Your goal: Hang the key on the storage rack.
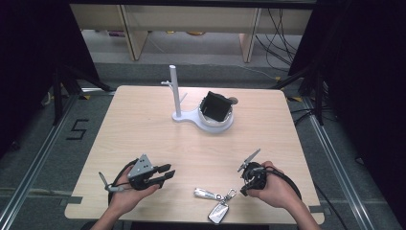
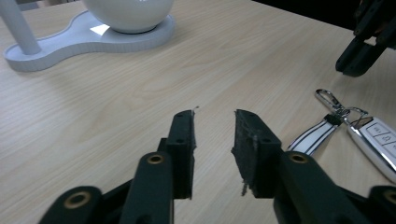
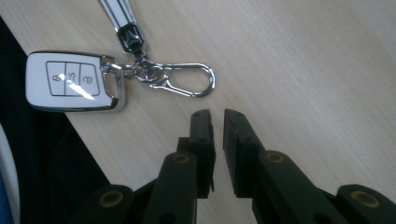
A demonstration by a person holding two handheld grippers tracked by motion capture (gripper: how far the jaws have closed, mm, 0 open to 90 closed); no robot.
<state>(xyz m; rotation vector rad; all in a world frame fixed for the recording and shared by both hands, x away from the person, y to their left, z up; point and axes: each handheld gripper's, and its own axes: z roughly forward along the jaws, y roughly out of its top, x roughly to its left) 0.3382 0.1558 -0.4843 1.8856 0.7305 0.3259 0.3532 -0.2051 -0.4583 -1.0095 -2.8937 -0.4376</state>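
At the near edge of the surface [image 1: 143, 124]: key fob [image 3: 70, 81] on its ring, both claws released and empty.

Item: fob with clip [image 3: 189, 81] and strap [image 2: 312, 135], lying flat just beside the edge, between the left claw [image 2: 214, 123] and the right claw [image 3: 215, 116]. Right jaws stand a narrow gap apart, near the clip; left jaws wider, strap to one side. Risks, as judged: the thin clip slipping from the pads; a nudge pushing the fob over the edge; the dangling weight swinging on lift. Stand [image 1: 178, 96] with bowl [image 1: 216, 120] well apart.
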